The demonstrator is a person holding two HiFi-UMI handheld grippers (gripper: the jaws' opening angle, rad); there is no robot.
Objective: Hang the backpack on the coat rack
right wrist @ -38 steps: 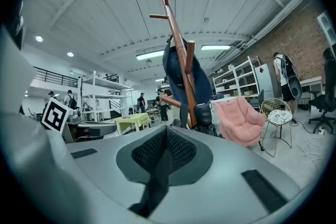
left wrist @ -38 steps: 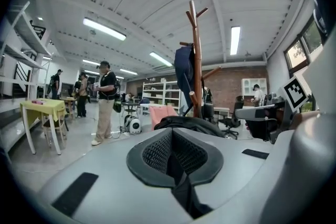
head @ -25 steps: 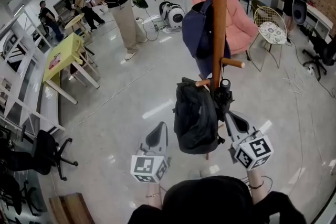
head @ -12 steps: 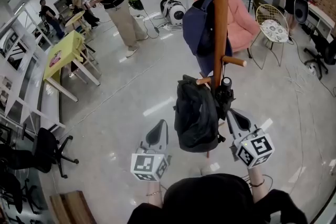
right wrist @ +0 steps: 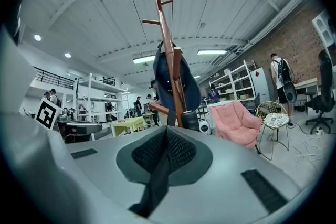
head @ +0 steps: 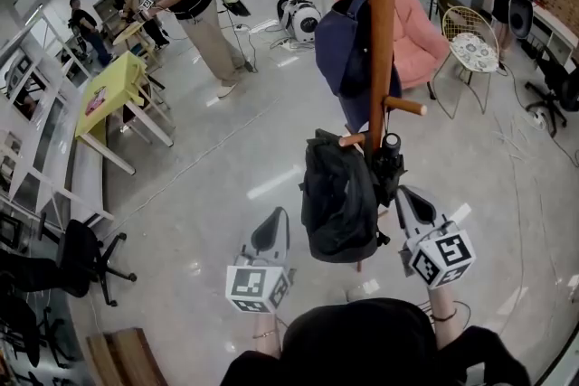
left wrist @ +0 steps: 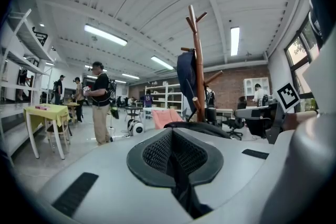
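Polished workshop floor, backpack already up: almost nothing has shifted in the last second.
Across that second, the tall wooden coat rack stands as it did, a blue garment high on it. The black backpack hangs in the same place from a lower peg, clear of the floor. The left gripper stays well to the bag's left. The right gripper has barely drifted and sits just beside the bag's right side. Both pairs of fingers are pressed together with nothing between them, as each gripper view shows. Since the bag keeps its place unsupported, the hanging looks done, and I judge only drawing back remains.
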